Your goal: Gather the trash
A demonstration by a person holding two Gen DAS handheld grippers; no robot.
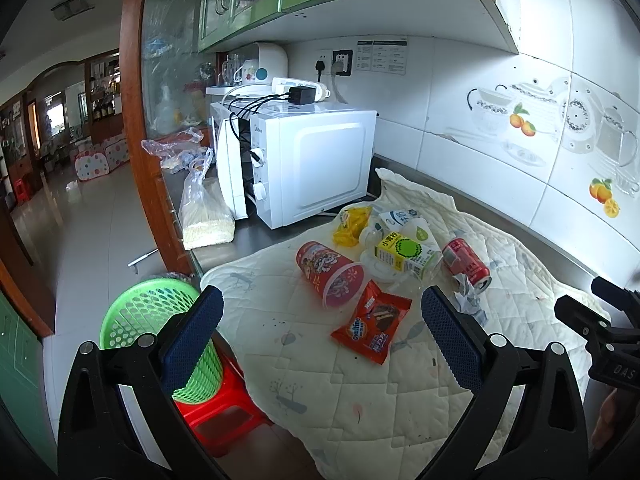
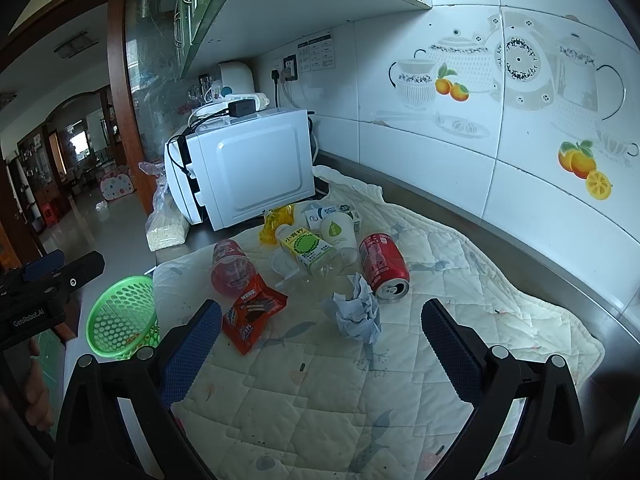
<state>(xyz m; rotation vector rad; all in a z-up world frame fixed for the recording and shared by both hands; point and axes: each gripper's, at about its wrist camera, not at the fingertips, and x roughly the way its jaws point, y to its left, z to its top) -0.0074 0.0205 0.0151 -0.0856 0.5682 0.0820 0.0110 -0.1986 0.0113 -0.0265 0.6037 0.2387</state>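
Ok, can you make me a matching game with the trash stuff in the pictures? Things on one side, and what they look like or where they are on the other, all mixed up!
Things:
1. soda can
2. basket
3. crumpled paper
4. snack wrapper

Clues:
A. green with holes, standing off the quilt's edge
B. orange, lying flat beside the red cup
C. red, lying on its side
D. pale blue-grey, scrunched up

Pairs: 1-C, 2-A, 3-D, 4-B

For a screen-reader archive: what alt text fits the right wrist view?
Open tongs hover over a quilted cloth strewn with trash: crumpled paper, a red can, an orange wrapper and a bottle. A green basket sits left, off the counter.
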